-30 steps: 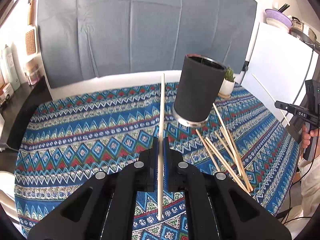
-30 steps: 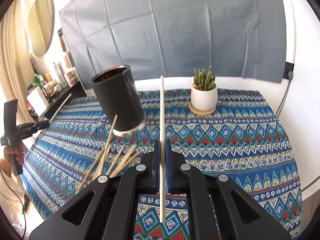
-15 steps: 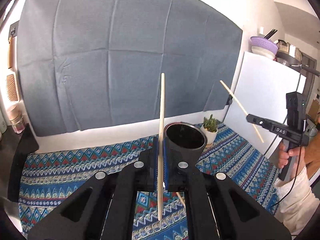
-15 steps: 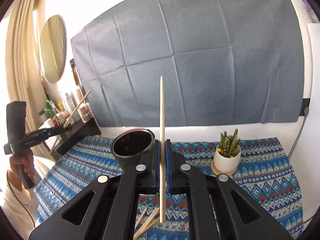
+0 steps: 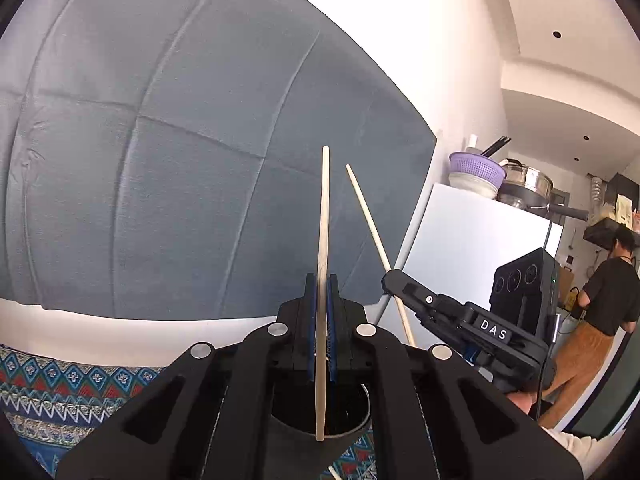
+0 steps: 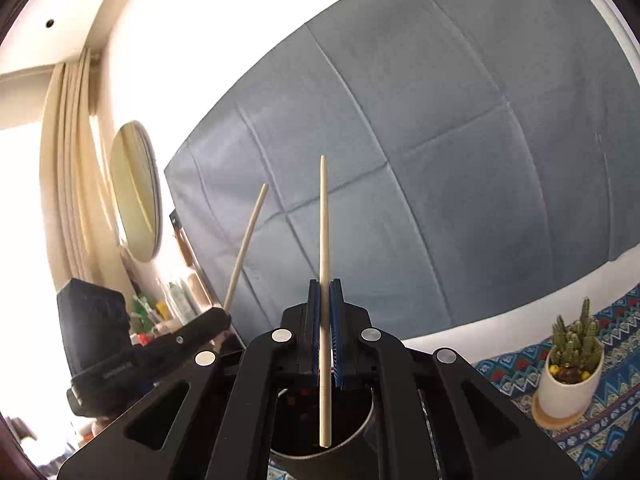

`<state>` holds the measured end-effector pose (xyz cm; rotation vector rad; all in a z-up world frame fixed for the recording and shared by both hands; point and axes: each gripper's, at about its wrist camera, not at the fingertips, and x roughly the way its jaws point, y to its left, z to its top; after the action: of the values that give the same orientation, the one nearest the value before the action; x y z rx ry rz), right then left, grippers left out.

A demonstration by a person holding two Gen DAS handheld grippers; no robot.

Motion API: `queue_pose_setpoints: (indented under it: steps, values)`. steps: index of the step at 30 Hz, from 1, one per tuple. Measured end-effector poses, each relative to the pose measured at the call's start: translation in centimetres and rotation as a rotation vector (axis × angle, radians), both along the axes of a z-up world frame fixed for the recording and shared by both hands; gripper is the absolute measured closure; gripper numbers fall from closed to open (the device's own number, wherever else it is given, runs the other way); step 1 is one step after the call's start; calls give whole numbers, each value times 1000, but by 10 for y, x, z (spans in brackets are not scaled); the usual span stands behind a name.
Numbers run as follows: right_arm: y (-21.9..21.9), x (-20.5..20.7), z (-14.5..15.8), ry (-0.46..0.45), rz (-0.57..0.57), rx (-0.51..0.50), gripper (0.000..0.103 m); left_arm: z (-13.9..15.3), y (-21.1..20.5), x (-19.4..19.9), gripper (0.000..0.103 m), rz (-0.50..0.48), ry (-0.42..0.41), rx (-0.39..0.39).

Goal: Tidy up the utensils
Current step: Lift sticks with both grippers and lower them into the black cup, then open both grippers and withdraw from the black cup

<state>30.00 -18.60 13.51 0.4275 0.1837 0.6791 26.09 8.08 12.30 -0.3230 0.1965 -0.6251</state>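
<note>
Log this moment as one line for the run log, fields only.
left gripper: shut on chopstick | right gripper: shut on second chopstick | both upright, lower ends over holder mouth | not yet released

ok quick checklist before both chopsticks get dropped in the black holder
1. Left gripper shut on its chopstick: ok.
2. Right gripper shut on its chopstick: ok.
3. Left chopstick's lower end over the black holder mouth: ok, seen from the left wrist.
4. Right chopstick's lower end over the holder mouth: ok, seen from the right wrist.
5. The two chopsticks apart, not crossing: ok.
6. Room inside the holder: cannot tell, its inside is dark.
7. Cactus pot apart from the holder: ok.
</note>
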Motion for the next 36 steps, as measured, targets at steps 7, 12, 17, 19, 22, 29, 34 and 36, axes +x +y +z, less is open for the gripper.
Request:
queue_pose_setpoints:
  steps: [7,12,17,19,22,29,34,36]
  values:
    - [20,23,-28,-28,0,43,98,-21,-15,20,98,15,-53,-93]
    - [30,29,-42,-20,3,4,98,-31,-23,20,98,22,-77,-79]
    - [38,20,-46,-45,8,-108,98,-42,-18,12,98,32,-77,-14]
    - [39,14,-45,-48,5,-160,98,-42,-16,7,98,39,-73,15]
    - [39,5,-40,-52,2,-235,98,-38,-13,-1,98,52,-63,71]
    - [39,-3,-36,22,-6,-358,96,-29,-14,-11,98,79,-4,213]
    - [36,-12,-32,45,-28,-399,82,-26,-12,-12,86,102,52,259]
    - [32,-19,-28,35,-40,-409,61,-24,-9,-17,72,118,58,267]
